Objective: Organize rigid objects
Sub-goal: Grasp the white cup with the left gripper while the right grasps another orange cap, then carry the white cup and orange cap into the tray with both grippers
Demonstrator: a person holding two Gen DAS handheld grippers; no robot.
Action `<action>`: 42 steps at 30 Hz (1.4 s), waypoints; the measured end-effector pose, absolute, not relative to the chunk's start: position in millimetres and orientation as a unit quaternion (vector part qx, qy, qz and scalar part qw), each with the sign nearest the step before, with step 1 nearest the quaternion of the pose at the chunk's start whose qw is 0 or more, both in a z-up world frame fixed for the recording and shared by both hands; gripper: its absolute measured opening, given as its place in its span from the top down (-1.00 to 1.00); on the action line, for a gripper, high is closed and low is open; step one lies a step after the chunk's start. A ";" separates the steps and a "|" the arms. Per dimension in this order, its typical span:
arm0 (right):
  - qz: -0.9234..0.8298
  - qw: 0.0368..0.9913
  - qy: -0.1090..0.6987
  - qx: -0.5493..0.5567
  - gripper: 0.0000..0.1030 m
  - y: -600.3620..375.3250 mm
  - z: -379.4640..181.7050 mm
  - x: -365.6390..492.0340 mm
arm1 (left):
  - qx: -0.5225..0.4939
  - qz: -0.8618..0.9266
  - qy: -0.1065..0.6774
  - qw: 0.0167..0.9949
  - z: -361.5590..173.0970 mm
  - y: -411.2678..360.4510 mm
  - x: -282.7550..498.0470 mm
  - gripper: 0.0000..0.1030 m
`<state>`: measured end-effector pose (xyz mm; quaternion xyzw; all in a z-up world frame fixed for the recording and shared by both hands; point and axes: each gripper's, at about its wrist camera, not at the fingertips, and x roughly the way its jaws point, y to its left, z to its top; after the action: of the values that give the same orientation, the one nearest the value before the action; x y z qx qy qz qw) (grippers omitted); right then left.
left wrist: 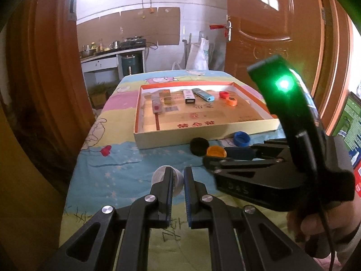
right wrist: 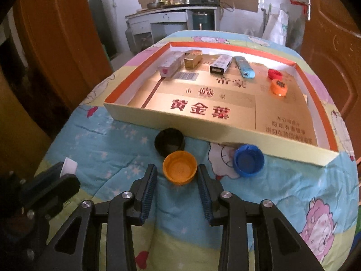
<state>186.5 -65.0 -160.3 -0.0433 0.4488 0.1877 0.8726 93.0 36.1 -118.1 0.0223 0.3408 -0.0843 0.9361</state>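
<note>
Bedspread [right wrist: 117, 158]; tray [right wrist: 225, 133] with boxes, caps.

My left claw [left wrist: 178, 180] and right claw [right wrist: 177, 180] are black, with blue ribbed pads, silver screws, a green light, and a black cable.

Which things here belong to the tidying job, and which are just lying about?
Job: white cap in left hand-held gripper; orange cap; black cap; blue cap; cardboard tray; right hand-held gripper.

Lying about: stove; white sack; doors.
</note>
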 end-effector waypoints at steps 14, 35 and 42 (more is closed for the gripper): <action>0.199 0.881 0.429 -0.028 0.41 -89.4 -138.1 174.3 | 0.031 -0.088 0.350 0.932 -111.2 22.8 121.2 0.81; 0.143 0.908 0.394 0.003 0.40 -147.5 -102.4 199.3 | 0.031 -0.109 0.352 0.929 -87.3 -8.7 172.9 0.81; 0.137 0.909 0.395 0.005 0.40 -154.5 -100.3 217.4 | 0.026 -0.111 0.354 0.928 -86.0 -11.2 193.1 0.81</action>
<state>217.4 -154.5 -100.3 0.0048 0.3948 0.1368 0.9085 193.1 -11.2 -86.0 0.0262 0.3545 -0.1105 0.9281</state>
